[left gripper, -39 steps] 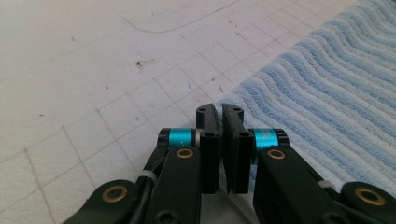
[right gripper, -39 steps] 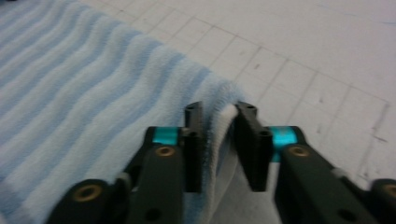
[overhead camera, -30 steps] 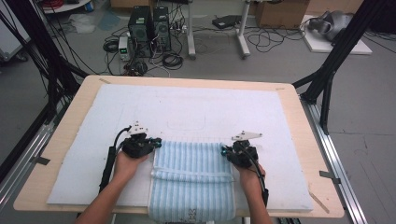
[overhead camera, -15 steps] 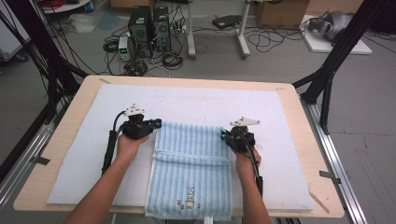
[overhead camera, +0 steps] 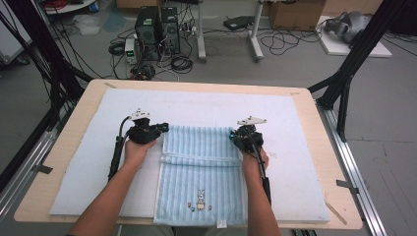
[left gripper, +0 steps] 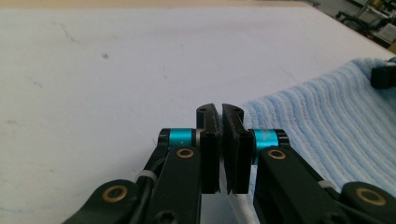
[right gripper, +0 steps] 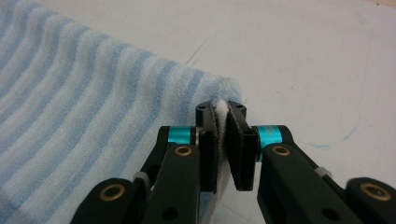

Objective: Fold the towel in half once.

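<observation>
A light blue striped towel lies lengthwise on the white mat, with a small rabbit motif near its front end. My left gripper is at the towel's far left corner and points right. Its jaws stand almost together on the corner, where the towel begins. My right gripper holds the far right corner. The jaws have just been opening a little, and a white fold of towel is still pinched between them.
The mat covers most of the wooden table, with bare mat beyond and to both sides of the towel. The towel's front end reaches the table's near edge. Black frame posts stand at the table's corners. Computers and cables lie on the floor behind.
Both hands have moved away from the person, drawing the towel's far edge up the mat. The folded towel has opened out longer, and the rabbit motif has come into sight.
</observation>
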